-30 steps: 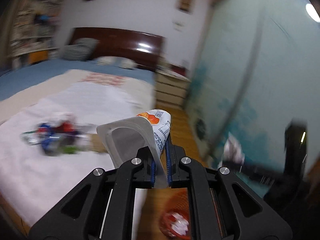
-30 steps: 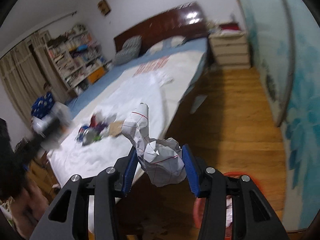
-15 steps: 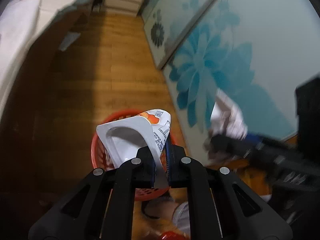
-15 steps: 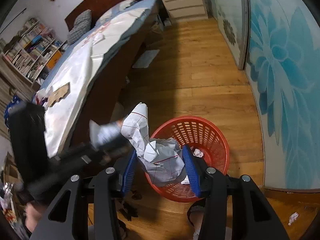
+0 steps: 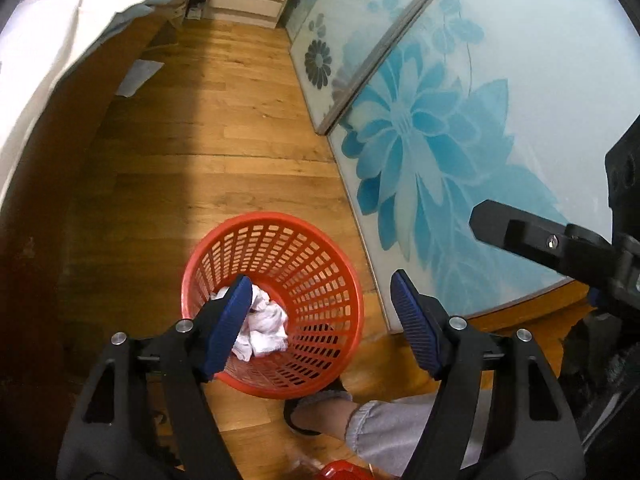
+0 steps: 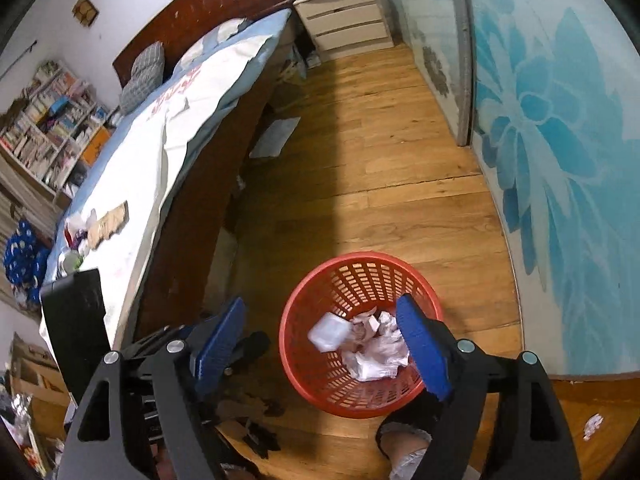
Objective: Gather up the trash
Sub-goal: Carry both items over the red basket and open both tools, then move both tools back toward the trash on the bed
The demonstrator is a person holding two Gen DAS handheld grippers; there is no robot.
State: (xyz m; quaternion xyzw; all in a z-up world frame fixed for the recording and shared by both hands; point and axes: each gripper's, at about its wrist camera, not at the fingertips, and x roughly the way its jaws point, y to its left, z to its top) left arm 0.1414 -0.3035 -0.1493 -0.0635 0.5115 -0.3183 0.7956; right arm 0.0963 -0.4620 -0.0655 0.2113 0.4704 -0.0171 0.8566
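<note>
A red mesh basket stands on the wooden floor; it also shows in the right wrist view. Crumpled white paper lies inside it; the right wrist view shows the paper beside a white cup. My left gripper is open and empty above the basket. My right gripper is open and empty above the basket too. More trash lies on the bed.
The bed runs along the left. A glass door with blue flowers is on the right. A white nightstand stands at the far end. A person's slippered foot is next to the basket. A paper scrap lies on the floor.
Both grippers have opened. The cup has left the left gripper and the crumpled paper has left the right one; both now lie in the basket.
</note>
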